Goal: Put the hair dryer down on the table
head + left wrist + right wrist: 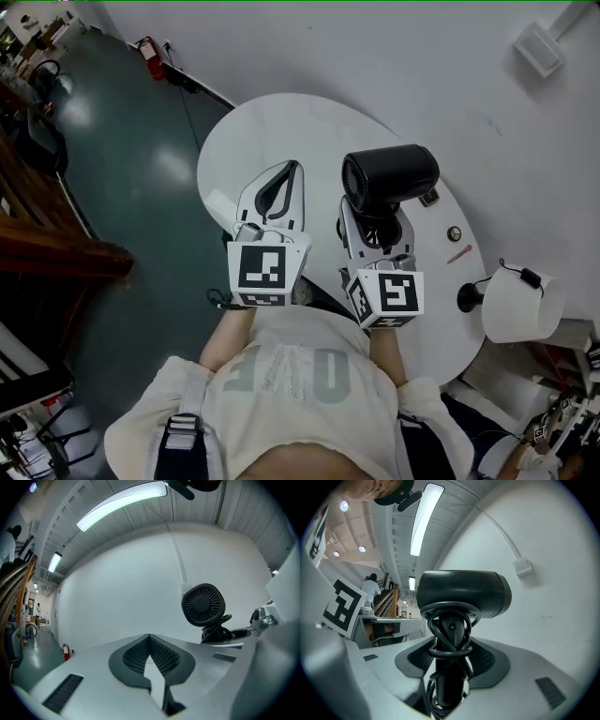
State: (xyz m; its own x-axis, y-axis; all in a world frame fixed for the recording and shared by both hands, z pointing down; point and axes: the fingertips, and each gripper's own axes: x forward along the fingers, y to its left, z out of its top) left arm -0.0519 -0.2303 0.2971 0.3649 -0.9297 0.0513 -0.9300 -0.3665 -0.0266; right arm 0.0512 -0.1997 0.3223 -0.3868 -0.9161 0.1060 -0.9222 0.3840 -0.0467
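Observation:
A black hair dryer (pixel 389 176) stands upright in my right gripper (pixel 375 225), over the right half of the round white table (pixel 281 122). Its barrel points left. In the right gripper view the jaws of my right gripper (pixel 450 654) are shut on the hair dryer's (pixel 461 592) handle, which has its black cord wound round it. My left gripper (pixel 292 171) hovers just to the left, jaws shut with nothing between them. In the left gripper view, my left gripper (pixel 150 641) shows its tips meeting, and the hair dryer's rear grille (pixel 203 604) is to its right.
A white paper roll (pixel 520 305) on a black stand sits at the table's right edge. A small round object (pixel 455 233) and a red stick (pixel 459 254) lie near it. A fire extinguisher (pixel 150 56) stands by the wall, with wooden stairs (pixel 37 234) at left.

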